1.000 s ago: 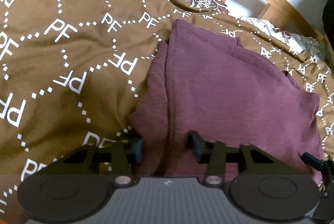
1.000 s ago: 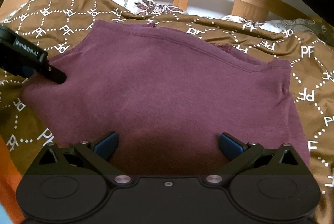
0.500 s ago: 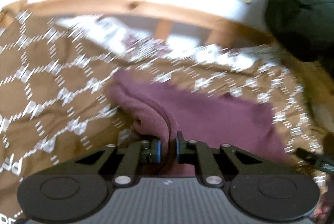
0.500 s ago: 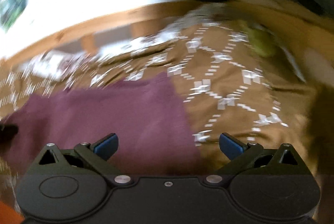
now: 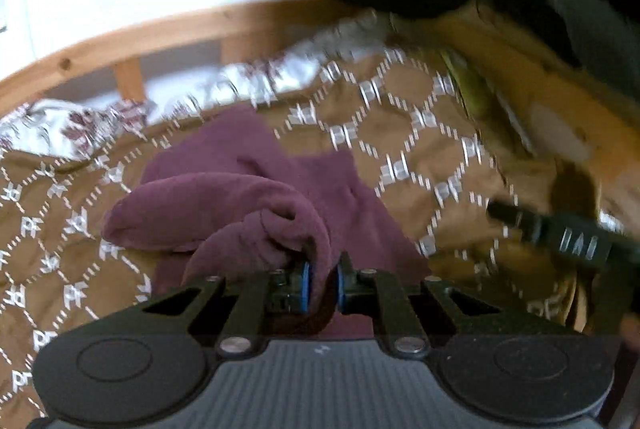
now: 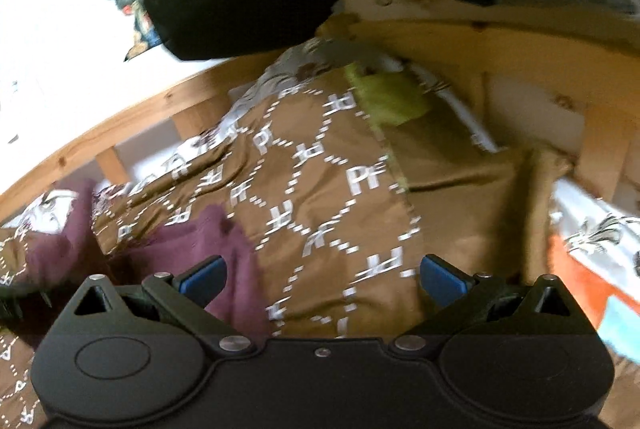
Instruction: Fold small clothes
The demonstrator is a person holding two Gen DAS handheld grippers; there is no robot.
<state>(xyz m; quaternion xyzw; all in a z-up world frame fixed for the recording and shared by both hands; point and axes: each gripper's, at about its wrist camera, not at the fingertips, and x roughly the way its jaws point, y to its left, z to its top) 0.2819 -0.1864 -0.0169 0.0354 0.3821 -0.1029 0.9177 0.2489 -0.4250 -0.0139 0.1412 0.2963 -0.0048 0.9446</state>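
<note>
Your left gripper (image 5: 322,283) is clamped on a bunched edge of the maroon garment (image 5: 256,197), which trails ahead-left across the brown blanket (image 5: 400,133), while your right gripper (image 6: 320,277), jaws spread and empty, sits to its right.

Maroon garment (image 5: 224,205), bunched, on bedspread (image 5: 400,133)

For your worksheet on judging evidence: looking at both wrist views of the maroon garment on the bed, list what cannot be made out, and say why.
- Left wrist view: where the left tongs pinch the maroon garment; bunched folds hide the edge.
- Right wrist view: most of the garment, cut off by the tongs' body and left edge.
- Both views: the blanket lettering, smeared by blur.
- Right wrist view: what the green cloth is.
</note>
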